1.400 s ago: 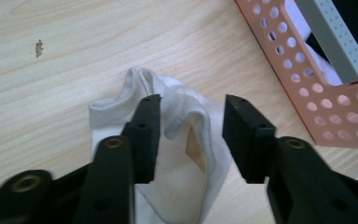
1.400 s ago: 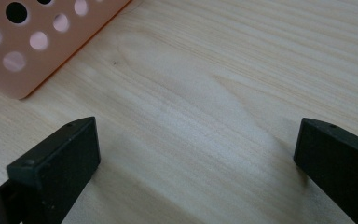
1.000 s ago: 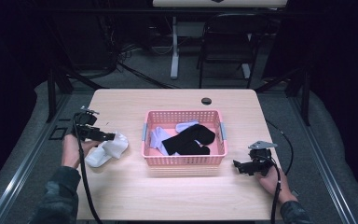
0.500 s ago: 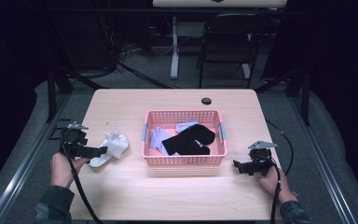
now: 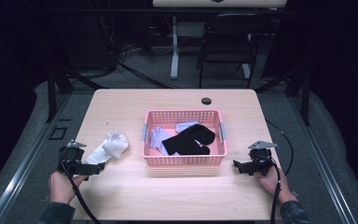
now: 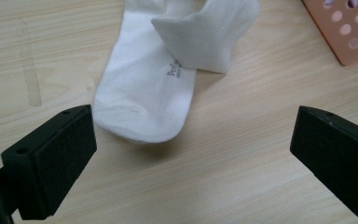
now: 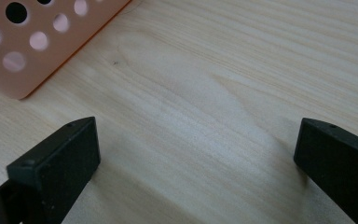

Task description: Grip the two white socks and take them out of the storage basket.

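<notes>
Both tongs rested released on the counter, one on each side of the pink basket.

The left tongs (image 5: pixel 94 167) lay near the counter's (image 5: pixel 177 196) left edge with jaws spread wide, the toe of a white sock (image 6: pixel 144 93) just ahead of them and not gripped; the sock's far end was folded over on itself. The right tongs (image 5: pixel 238 166) sat beside the near right corner of the pink basket (image 5: pixel 182 160), jaws likewise wide apart over bare wood. Inside the basket lay a black sock (image 5: pixel 189 141) across paler socks (image 5: pixel 157 137). A small dark disc (image 5: pixel 206 101) sat behind the basket.
</notes>
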Demonstrator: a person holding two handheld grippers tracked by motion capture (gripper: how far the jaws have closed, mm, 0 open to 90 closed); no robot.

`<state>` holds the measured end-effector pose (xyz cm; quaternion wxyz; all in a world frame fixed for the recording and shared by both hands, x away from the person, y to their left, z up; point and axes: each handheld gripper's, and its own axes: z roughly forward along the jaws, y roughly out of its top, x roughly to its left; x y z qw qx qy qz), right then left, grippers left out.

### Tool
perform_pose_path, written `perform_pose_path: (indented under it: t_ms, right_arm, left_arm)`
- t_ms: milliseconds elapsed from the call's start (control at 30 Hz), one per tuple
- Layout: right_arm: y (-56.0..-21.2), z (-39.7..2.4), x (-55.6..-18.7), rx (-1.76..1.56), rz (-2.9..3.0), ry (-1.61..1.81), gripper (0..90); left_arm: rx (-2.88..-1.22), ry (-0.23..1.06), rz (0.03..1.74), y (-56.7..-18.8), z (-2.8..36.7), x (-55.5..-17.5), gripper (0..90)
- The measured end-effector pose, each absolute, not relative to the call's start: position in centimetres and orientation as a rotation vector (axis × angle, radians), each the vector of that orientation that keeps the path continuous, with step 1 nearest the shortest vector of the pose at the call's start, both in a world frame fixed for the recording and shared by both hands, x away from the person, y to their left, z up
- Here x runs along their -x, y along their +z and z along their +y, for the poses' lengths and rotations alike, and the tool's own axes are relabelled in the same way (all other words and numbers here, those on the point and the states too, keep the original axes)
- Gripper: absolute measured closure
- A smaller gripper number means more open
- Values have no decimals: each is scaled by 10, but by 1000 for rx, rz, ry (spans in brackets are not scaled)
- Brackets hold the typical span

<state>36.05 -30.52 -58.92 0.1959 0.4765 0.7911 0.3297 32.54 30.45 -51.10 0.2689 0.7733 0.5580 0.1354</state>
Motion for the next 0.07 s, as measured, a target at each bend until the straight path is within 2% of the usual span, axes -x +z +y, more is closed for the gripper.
perform_pose_path:
  t_ms: [67]
  right_arm:
    - [-589,-305,-360,-1336,2218,923,0]
  left_arm:
    - [-2078,369,1508,-511,305,-326,1]
